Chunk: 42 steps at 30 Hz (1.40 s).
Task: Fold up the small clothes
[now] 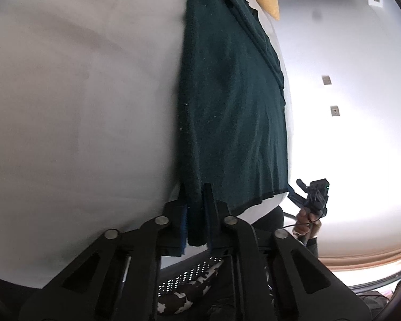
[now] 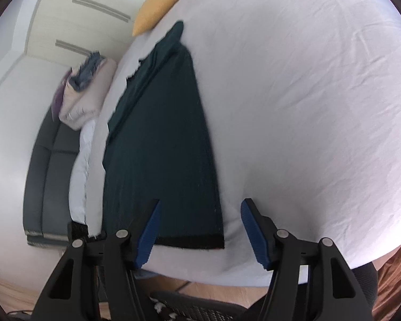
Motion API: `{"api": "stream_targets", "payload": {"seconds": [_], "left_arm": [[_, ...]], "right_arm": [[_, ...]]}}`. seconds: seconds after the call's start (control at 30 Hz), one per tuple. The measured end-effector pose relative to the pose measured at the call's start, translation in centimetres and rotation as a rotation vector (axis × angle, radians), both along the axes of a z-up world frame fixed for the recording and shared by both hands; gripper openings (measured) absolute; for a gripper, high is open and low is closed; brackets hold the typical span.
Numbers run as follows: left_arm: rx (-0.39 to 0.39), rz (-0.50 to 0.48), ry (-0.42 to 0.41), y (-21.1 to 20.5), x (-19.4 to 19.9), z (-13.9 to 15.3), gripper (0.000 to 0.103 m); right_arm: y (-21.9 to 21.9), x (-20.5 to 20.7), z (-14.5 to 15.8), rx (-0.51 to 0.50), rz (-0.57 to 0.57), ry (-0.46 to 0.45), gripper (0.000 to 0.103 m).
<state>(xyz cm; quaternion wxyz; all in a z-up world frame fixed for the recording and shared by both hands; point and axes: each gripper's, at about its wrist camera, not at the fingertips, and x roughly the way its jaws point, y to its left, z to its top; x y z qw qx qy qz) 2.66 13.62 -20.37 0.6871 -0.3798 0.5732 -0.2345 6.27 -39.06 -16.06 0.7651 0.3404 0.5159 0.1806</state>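
A dark green knit garment (image 1: 232, 112) lies lengthwise on the white bed sheet (image 1: 80, 107), folded into a long strip. My left gripper (image 1: 195, 195) is shut on the garment's near hem corner. In the right wrist view the same garment (image 2: 160, 144) lies on the sheet (image 2: 294, 107), its dark hem nearest me. My right gripper (image 2: 199, 214) is open and empty, its blue pads (image 2: 250, 227) spread just above the hem's right corner. The right gripper also shows in the left wrist view (image 1: 311, 192), held in a hand beyond the bed's edge.
A yellow pillow (image 2: 161, 4) lies at the far end of the bed. A pile of folded bedding and clothes (image 2: 85, 91) sits on a dark sofa (image 2: 48, 165) to the left. A mesh chair (image 2: 189, 307) stands close below the bed edge.
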Motion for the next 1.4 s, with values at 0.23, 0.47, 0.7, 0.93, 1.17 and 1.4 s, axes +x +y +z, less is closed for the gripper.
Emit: {"api": "stream_targets", "payload": {"seconds": [0.23, 0.47, 0.7, 0.93, 1.17, 1.4], "left_arm": [[0.001, -0.003, -0.022, 0.2, -0.5, 0.0, 0.005], [0.009, -0.002, -0.037, 0.0, -0.9, 0.2, 0.005], [0.031, 0.014, -0.075, -0.3, -1.1, 1.4, 0.004], [-0.029, 0.048, -0.135, 0.3, -1.3, 2.8, 0.004], [-0.091, 0.099, -0.196, 1.3, -0.2, 5.3, 0.004], [-0.141, 0.175, -0.248, 2.4, 3.2, 8.1, 0.004]], "right_arm": [[1.2, 0.2, -0.7, 0.022, 0.064, 0.03, 0.052], [1.0, 0.2, -1.5, 0.014, 0.062, 0.046, 0.011], [1.1, -0.2, -0.9, 0.024, 0.048, 0.012, 0.008], [1.5, -0.1, 1.0, 0.065, 0.047, -0.051, 0.007], [2.2, 1.1, 3.4, 0.141, 0.035, -0.124, 0.007], [2.2, 5.0, 5.0, 0.194, -0.024, -0.183, 0.007]]}}
